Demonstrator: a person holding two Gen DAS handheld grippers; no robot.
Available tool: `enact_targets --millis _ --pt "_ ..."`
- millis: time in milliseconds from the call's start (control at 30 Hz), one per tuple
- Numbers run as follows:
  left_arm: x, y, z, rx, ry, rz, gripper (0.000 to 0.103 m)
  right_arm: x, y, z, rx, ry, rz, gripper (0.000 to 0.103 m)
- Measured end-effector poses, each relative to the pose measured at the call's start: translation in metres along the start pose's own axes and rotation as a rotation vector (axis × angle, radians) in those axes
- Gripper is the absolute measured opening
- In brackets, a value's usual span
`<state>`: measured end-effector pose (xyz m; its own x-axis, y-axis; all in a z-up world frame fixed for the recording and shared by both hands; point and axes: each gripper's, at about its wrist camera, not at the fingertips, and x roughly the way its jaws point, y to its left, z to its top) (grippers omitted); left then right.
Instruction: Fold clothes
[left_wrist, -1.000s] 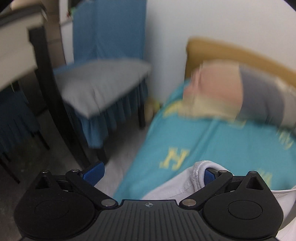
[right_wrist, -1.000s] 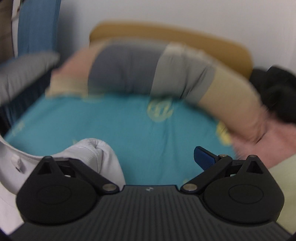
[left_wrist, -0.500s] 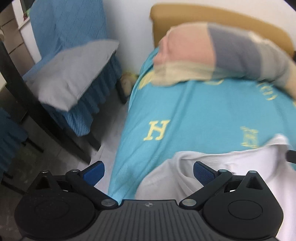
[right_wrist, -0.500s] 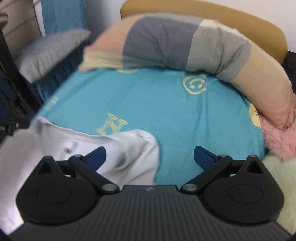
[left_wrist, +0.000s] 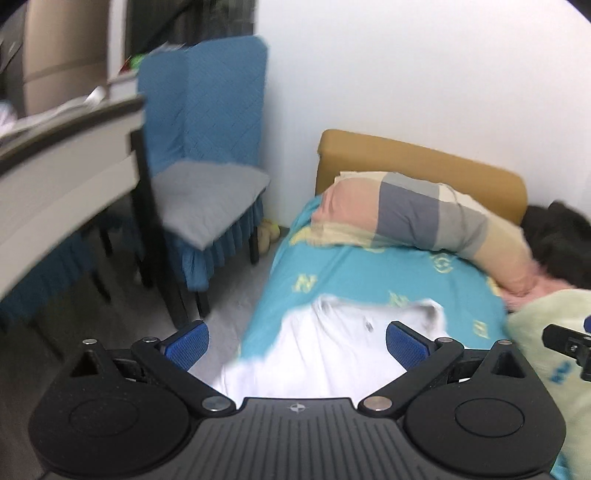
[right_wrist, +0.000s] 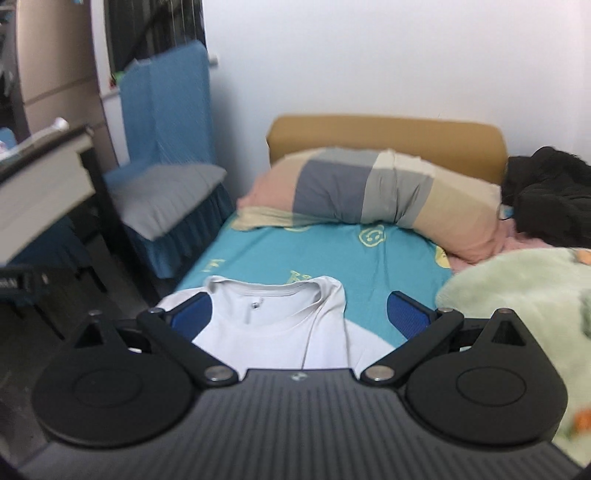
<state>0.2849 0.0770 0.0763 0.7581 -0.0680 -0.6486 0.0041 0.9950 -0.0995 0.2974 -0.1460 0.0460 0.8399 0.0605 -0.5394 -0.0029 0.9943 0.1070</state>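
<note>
A white T-shirt (right_wrist: 280, 328) lies flat on the teal bedsheet (right_wrist: 369, 258), collar toward the pillow; in the left wrist view the same T-shirt (left_wrist: 332, 347) reaches the bed's left edge. My left gripper (left_wrist: 295, 341) hangs open above the shirt with nothing between its blue pads. My right gripper (right_wrist: 299, 314) is also open above the shirt, its blue pads on either side of the collar area, holding nothing. A part of the right gripper (left_wrist: 569, 343) shows at the right edge of the left wrist view.
A striped pillow (right_wrist: 376, 195) lies against the tan headboard (right_wrist: 388, 133). A pale green blanket (right_wrist: 524, 295) and dark clothing (right_wrist: 546, 206) lie on the bed's right. A blue-covered chair (left_wrist: 207, 192) with a grey cushion and a desk (left_wrist: 55, 162) stand left of the bed.
Both grippers let go of the shirt's shoulders and drew back and up. The shirt now lies spread flat on the sheet.
</note>
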Motion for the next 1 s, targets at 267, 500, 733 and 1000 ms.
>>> enact_targets --millis 267,500,733,1000 --pt "-0.059 0.069 -0.100 -0.371 0.074 -0.133 0.101 -0.125 0.001 -0.092 0.080 -0.037 0.055 0.103" --pt "-0.020 0.128 -0.151 -0.607 0.116 -0.104 0.091 -0.127 -0.012 -0.157 0.177 -0.036 0.088 0.103" --pt "0.049 0.172 -0.175 -0.777 0.106 -0.113 0.078 -0.081 -0.032 -0.195 0.318 0.035 0.127 0.103" --pt "0.151 0.180 -0.178 -0.968 0.108 -0.223 0.073 -0.030 -0.034 -0.207 0.375 0.081 0.167 0.103"
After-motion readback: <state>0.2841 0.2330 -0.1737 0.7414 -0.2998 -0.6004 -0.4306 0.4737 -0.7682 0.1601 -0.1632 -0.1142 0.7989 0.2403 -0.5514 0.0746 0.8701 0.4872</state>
